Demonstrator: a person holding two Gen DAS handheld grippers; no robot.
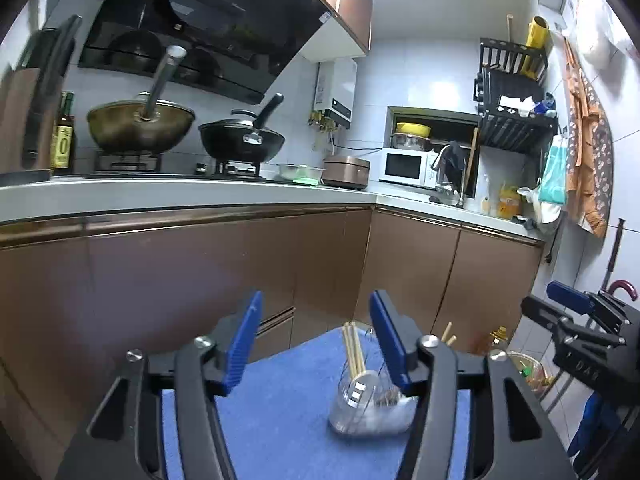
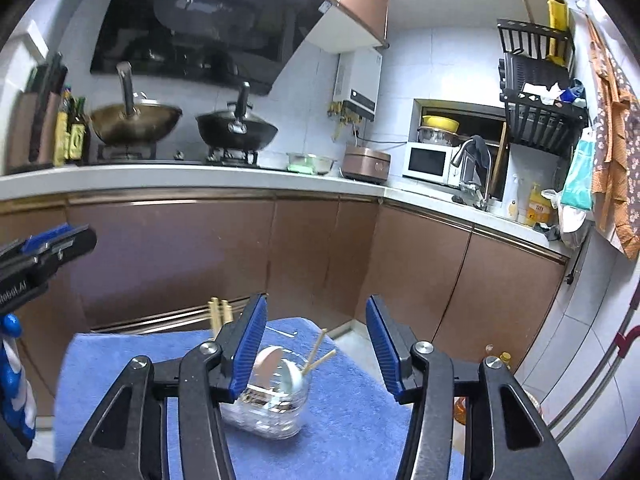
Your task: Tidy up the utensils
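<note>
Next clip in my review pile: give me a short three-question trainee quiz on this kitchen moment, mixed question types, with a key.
1. True or false: the left gripper is clamped on the chopsticks.
2. Multiple choice: the clear container stands on A) the white countertop, B) the blue cloth, C) the stove.
3. Fill in: on the stove, the brass-coloured wok stands beside a ______ one.

Key
1. False: both the left gripper and the right gripper have open jaws with nothing between the pads.
2. B
3. black
</note>
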